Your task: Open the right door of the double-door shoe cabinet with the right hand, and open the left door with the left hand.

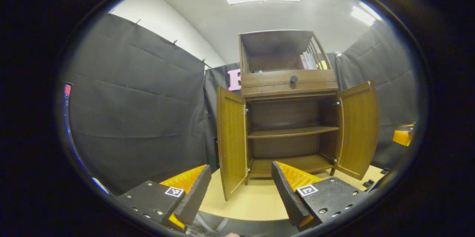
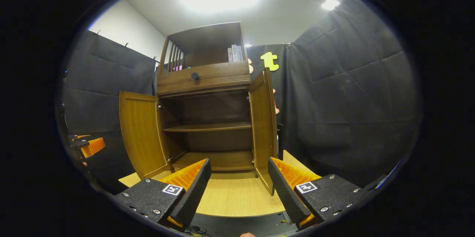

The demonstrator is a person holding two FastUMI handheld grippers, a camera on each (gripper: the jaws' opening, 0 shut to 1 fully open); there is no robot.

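The shoe cabinet (image 1: 289, 118) stands at the centre of the left gripper view, on the pale wooden desk (image 1: 256, 201), with both doors already swung wide. In that view the left door (image 1: 232, 140) sits just left of centre, seen almost edge-on, and the right door (image 1: 358, 129) stands out toward the right of the frame. The inner shelf (image 1: 293, 132) and the cabinet floor are bare.

The left hand-held gripper (image 1: 241, 188) sits at the bottom of the frame, its fingers spread wide and holding nothing. The left door lies straight ahead and slightly above it, its long axis upright, with a gap between them.

In the right gripper view, the right hand-held gripper (image 2: 239, 187) is likewise wide apart and empty at the bottom of the frame. The right door there stands just above and right of centre, close to the right finger, but apart from it.

Each hand is nearest its own door. By my reading, both openings look done, so any coming move is only to draw back.
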